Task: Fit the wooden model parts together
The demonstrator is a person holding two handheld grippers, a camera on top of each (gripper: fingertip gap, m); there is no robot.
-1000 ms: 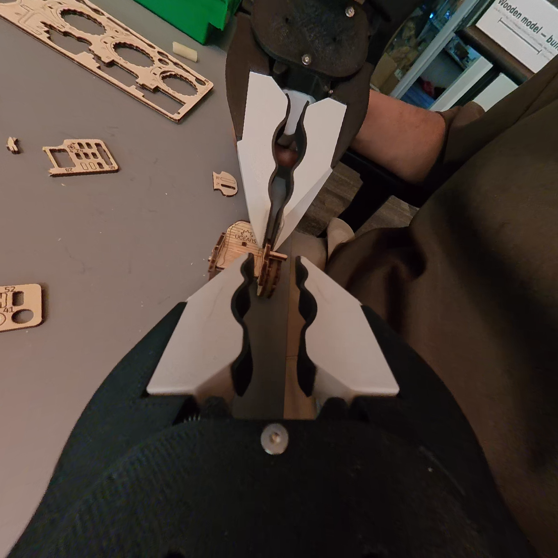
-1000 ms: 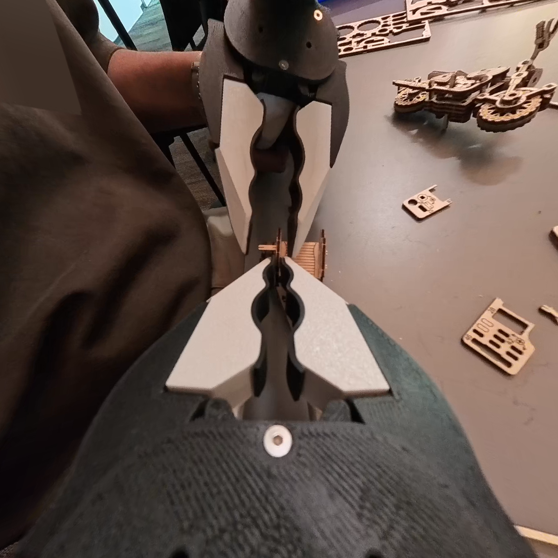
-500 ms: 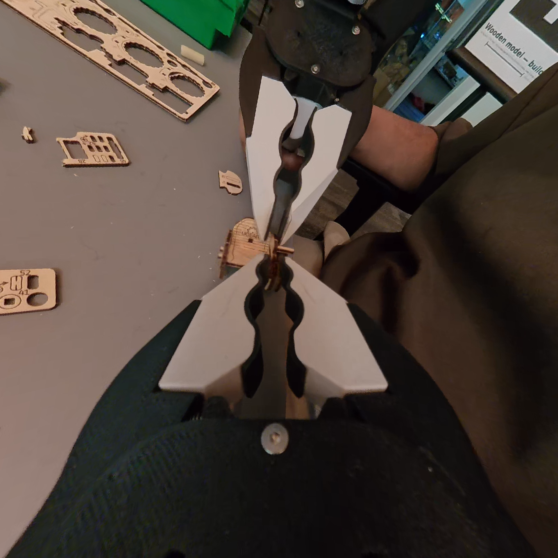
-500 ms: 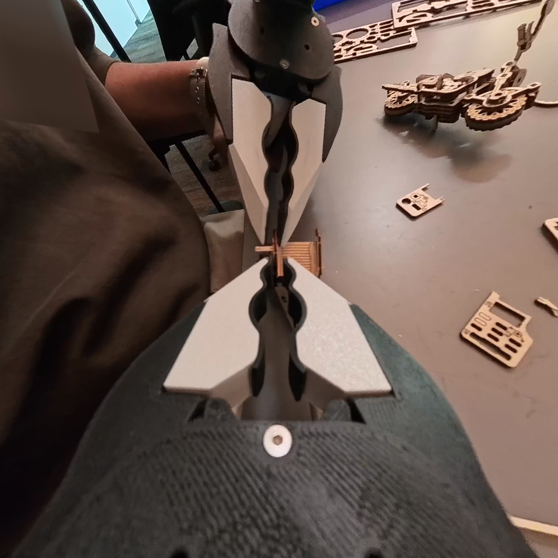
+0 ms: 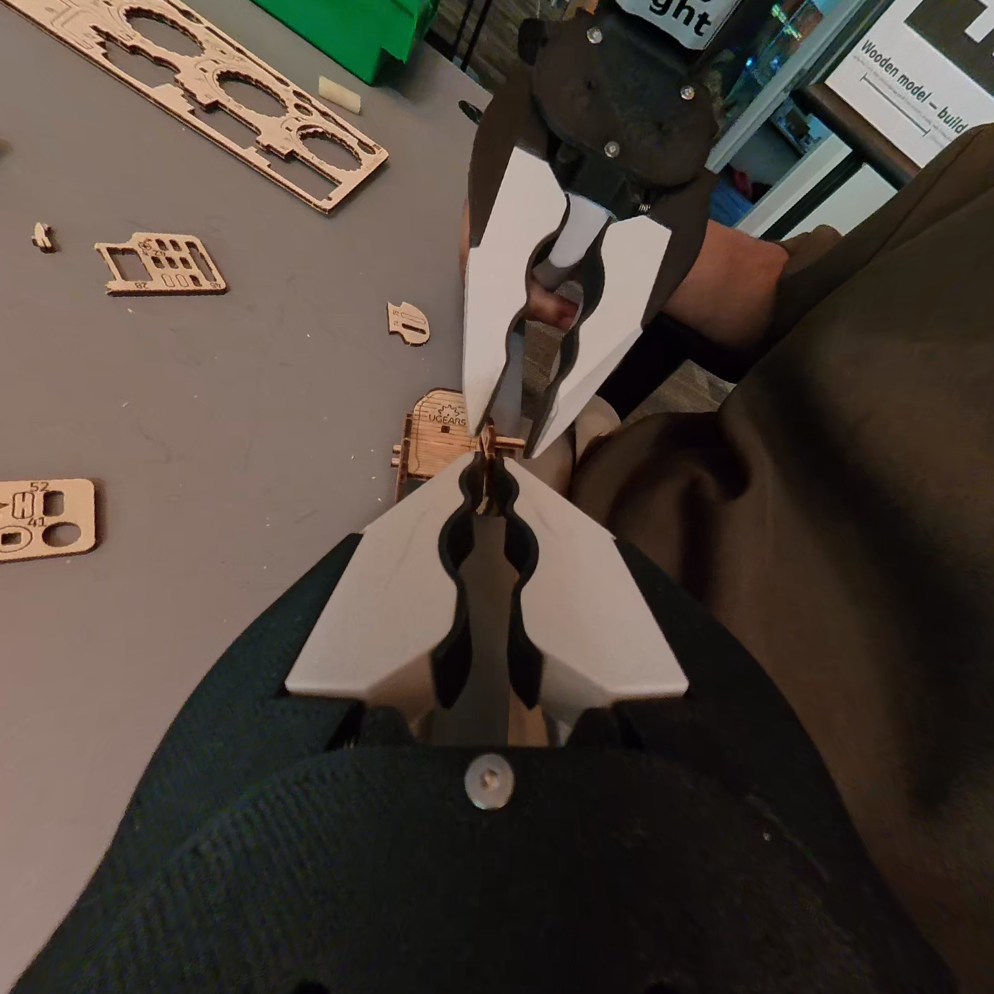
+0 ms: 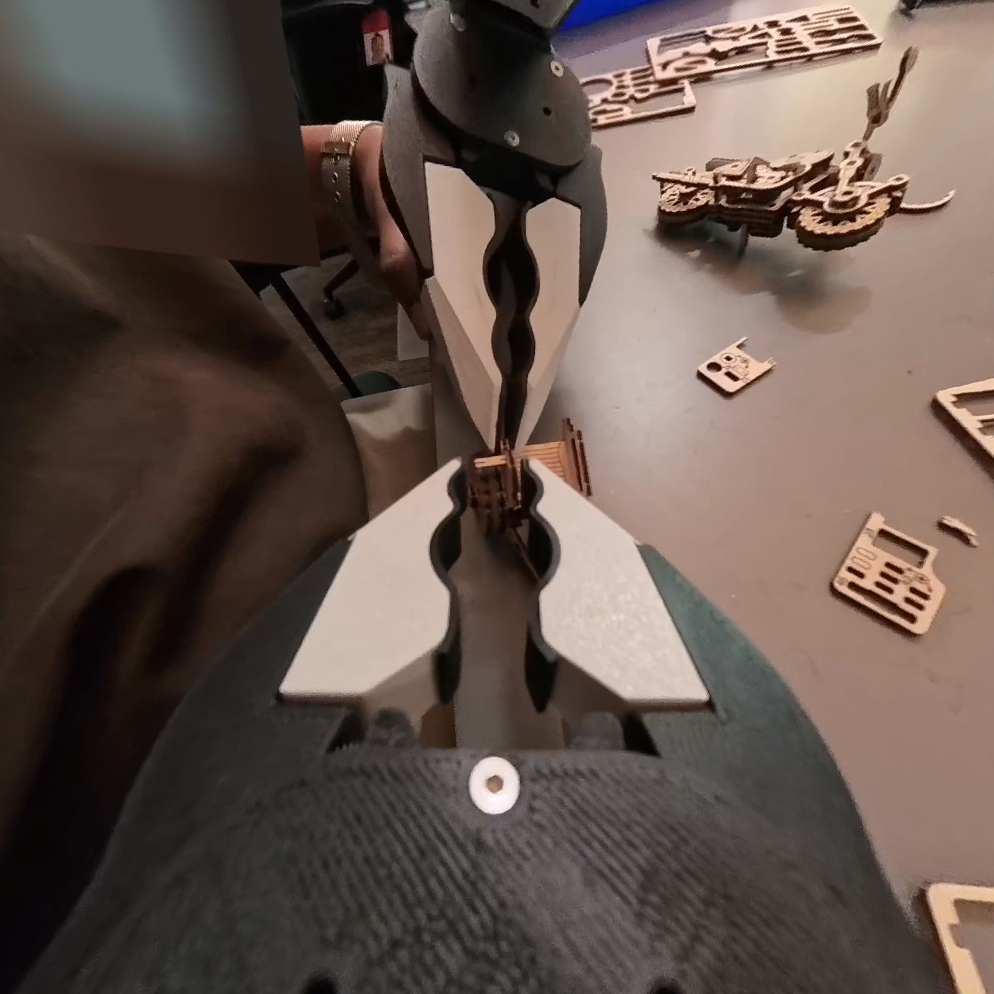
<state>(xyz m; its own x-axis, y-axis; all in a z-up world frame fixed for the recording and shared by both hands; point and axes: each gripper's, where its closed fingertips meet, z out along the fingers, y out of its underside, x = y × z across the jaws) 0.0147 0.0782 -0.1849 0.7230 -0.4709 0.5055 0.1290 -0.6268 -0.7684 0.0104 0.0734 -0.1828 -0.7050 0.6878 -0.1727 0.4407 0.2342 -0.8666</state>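
Wooden gear assembly (image 5: 487,473) sits pinched between the closed tips of our left gripper (image 5: 487,465), held above the grey table (image 5: 215,403) edge. Our right gripper (image 6: 492,473) faces it tip to tip, fingers parted around the same small part. A ribbed wooden piece (image 5: 435,435) lies just beside.

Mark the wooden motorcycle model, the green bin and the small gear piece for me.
wooden motorcycle model (image 6: 796,196), right wrist view, its body.
green bin (image 5: 355,32), left wrist view, its side wall.
small gear piece (image 6: 492,492), right wrist view, its toothed edge.
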